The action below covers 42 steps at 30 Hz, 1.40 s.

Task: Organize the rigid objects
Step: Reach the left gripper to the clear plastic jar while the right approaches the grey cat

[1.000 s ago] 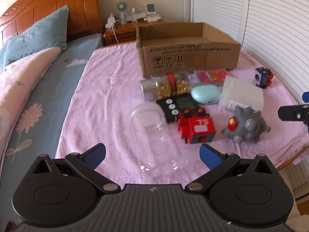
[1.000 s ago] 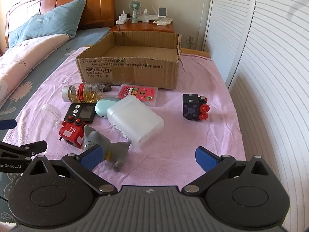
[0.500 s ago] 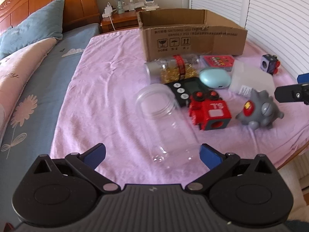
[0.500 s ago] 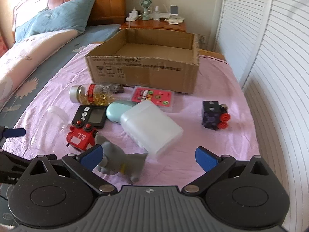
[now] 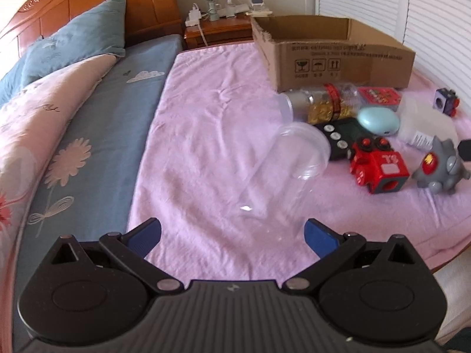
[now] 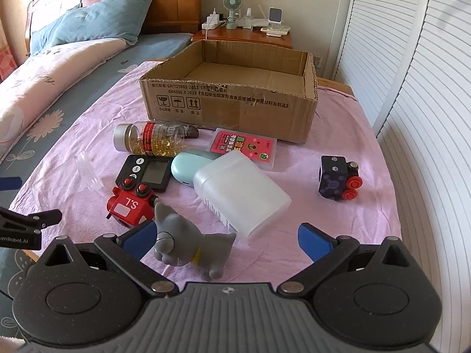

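Since a second ago the left claw (image 5: pixel 232 236) has closed in on the clear plastic jar (image 5: pixel 282 176), which now lies on its side with its base between the spread blue fingertips (image 5: pixel 319 236) and its open mouth pointing away; the jaws are wide apart and not touching it. Over the same second the right claw (image 6: pixel 225 238) has crept up on the grey toy animal (image 6: pixel 188 239), which now sits between its tips, close to the left one; it too is open, gripping nothing. Just ahead of that claw lie the red toy block (image 6: pixel 131 206) and the frosted white box (image 6: pixel 243 192). Farther ahead are the black timer (image 6: pixel 145 172), the pale teal case (image 6: pixel 191 167), the capsule bottle (image 6: pixel 150 142) and the pink card pack (image 6: pixel 245 148), with the black cube toy (image 6: pixel 338 182) off right. Beyond them all stands the cardboard box (image 6: pixel 232 108) on the pink cloth (image 6: pixel 338 226).
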Motion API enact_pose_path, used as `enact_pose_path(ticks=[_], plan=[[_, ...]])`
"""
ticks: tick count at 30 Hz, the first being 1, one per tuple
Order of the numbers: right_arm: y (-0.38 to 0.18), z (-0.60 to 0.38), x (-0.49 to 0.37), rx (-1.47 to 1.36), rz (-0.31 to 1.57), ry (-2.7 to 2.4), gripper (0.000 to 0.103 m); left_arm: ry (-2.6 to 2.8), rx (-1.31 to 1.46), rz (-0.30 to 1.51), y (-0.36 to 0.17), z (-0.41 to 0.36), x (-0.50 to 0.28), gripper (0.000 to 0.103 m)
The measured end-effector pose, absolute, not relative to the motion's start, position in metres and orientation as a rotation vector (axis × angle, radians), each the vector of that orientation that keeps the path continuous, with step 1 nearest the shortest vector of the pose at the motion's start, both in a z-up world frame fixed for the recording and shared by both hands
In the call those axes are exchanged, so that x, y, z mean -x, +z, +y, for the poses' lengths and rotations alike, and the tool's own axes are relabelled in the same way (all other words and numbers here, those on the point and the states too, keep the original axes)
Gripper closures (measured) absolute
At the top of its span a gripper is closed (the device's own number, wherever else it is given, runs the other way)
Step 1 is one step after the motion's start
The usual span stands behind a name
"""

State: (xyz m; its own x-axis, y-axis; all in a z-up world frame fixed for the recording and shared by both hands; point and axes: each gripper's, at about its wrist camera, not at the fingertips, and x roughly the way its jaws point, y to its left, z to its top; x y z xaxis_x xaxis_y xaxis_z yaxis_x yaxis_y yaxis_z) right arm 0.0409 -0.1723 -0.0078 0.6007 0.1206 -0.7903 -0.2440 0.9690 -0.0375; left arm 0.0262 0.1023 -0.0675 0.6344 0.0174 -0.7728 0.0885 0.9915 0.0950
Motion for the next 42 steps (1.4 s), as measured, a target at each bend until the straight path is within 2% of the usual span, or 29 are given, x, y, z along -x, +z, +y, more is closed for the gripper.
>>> enact_pose_path(ticks=[5, 9, 15, 22, 30, 42], plan=[[-0.008, -0.173, -0.039, 0.148, 0.898, 0.211, 0.0, -0.07, -0.055, 0.898, -0.069, 0.094, -0.03, 0.001], [-0.008, -0.177, -0.039, 0.154, 0.895, 0.196, 0.0, -0.056, -0.057, 0.981, -0.067, 0.093, -0.028, 0.001], [-0.007, -0.185, -0.041, 0.139, 0.877, 0.188, 0.0, -0.159, 0.129, 0.991, -0.056, 0.093, -0.017, 0.001], [-0.011, -0.192, -0.038, 0.127, 0.884, 0.185, 0.0, -0.145, 0.165, 0.963, -0.056, 0.083, -0.046, 0.001], [-0.024, -0.188, -0.031, 0.185, 0.914, 0.23, 0.0, -0.048, 0.104, 0.899, -0.054, 0.074, -0.081, 0.001], [-0.047, -0.171, -0.04, 0.13, 1.006, 0.343, 0.0, -0.009, -0.051, 0.894, -0.073, 0.07, -0.085, 0.001]])
